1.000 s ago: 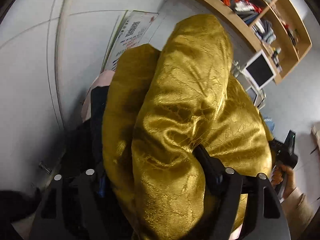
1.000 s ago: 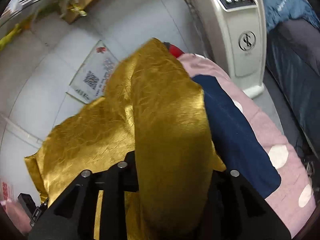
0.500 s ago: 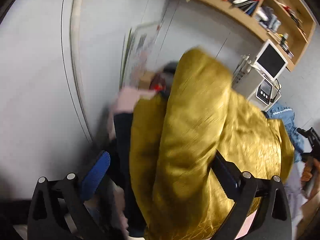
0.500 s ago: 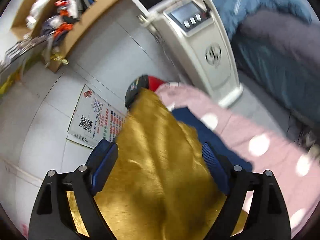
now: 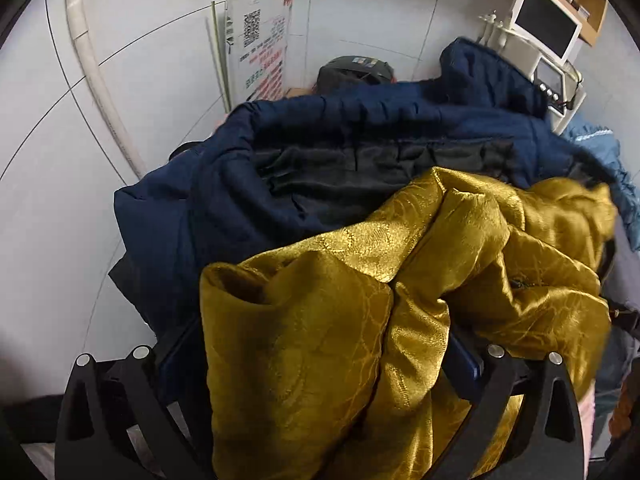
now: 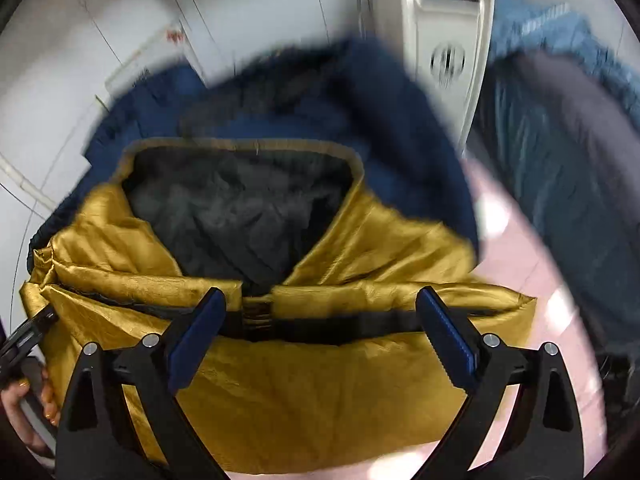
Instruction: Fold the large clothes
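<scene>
A gold satin jacket [image 6: 320, 380] with a dark lining [image 6: 240, 208] lies on a navy padded jacket [image 6: 400, 128]. In the right wrist view my right gripper [image 6: 320, 344] is wide open just above the gold jacket, holding nothing. In the left wrist view my left gripper [image 5: 320, 364] has its jaws spread wide, with a thick bunch of the gold jacket [image 5: 304, 340] heaped between them. The cloth hides the pads. The navy jacket [image 5: 280, 152] lies beyond it.
A pink spotted cover [image 6: 516, 248] lies under the clothes. A white machine [image 6: 444, 32] with a screen [image 5: 546, 24] stands by the tiled wall. A printed poster [image 5: 260, 48] leans there. A dark helmet [image 5: 356, 70] and blue-grey bedding [image 6: 568, 128] lie behind.
Both grippers let go of the gold jacket and opened wide. The jacket dropped down onto the navy jacket. Both cameras tilted down toward the pile.
</scene>
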Available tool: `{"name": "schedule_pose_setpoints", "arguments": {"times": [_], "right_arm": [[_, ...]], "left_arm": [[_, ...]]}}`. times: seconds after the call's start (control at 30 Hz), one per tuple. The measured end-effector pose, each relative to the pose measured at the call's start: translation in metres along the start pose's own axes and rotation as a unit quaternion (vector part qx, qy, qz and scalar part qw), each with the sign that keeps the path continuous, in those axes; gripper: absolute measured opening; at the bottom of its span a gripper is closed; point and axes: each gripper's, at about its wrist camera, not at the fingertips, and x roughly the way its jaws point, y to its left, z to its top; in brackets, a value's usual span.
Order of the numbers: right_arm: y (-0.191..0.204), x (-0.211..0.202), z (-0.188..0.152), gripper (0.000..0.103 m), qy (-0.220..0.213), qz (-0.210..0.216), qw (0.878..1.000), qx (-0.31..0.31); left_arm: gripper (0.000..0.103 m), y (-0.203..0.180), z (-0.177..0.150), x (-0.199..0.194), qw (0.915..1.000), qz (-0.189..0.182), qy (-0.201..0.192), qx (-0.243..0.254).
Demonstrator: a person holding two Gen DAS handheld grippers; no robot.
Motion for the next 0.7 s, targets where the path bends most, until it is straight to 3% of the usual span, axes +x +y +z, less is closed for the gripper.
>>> {"name": "schedule_pose_setpoints", "arguments": {"times": [0.17,0.3,0.4,0.57,0.7], "right_arm": [[-0.014,0.009,-0.009,0.094,-0.010,0.005,0.999,0.049],[-0.020,-0.034,-0.017,0.094,-0.080,0.009,0.995,0.060],[-0.032,-0.062,-0.039,0.094,-0.105,-0.001,0.992,0.062],[-0.088,-0.072,-0.095,0.094,-0.106,-0.030,0.987,0.118],[-0.156,-0.060,-0.134,0.094,-0.077,0.015,0.970,0.229]], "left_arm": [[0.098,0.009,0.008,0.004,0.9998,-0.018,0.006,-0.009],[0.098,0.009,0.007,0.006,0.9998,-0.018,-0.001,-0.009],[0.098,0.016,-0.003,0.000,0.9998,-0.019,-0.004,-0.006],[0.098,0.016,-0.003,-0.006,0.9994,-0.033,-0.003,-0.004],[0.098,0.021,-0.005,-0.012,0.9983,-0.055,-0.019,0.005]]}}
